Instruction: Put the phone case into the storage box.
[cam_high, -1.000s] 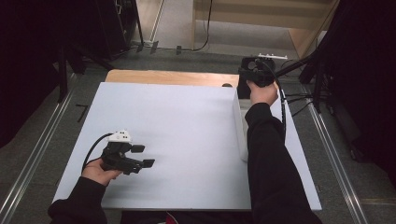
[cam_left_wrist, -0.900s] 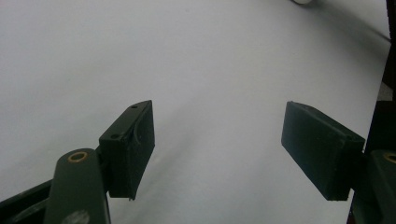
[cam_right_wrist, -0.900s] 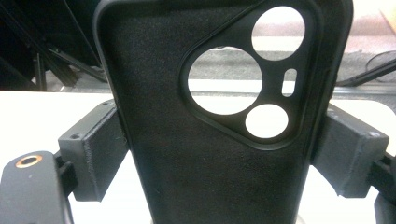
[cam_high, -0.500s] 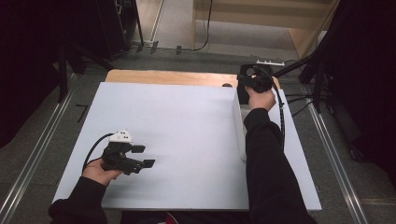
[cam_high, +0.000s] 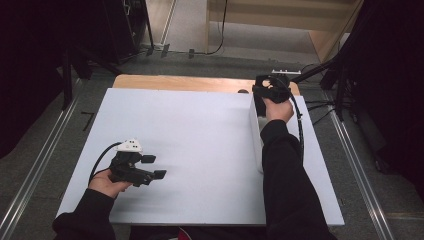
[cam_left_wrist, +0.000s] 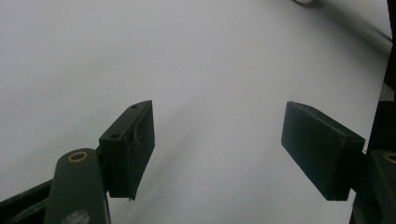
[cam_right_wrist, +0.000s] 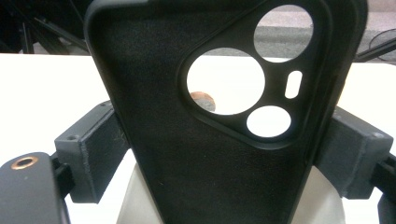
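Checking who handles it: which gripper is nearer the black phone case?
Right. The right gripper has the black phone case between its jaws at the table's far right; the left gripper hovers open, near left.

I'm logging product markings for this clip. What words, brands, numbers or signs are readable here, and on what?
None can be read.
Phone case, held between the jaws of the right tool: plain black inside face, camera cut-outs, no print.
Left tool: bare black pads, no marking.
White table top: blank.
Small white part on top of the left tool, high view: too small to tell.
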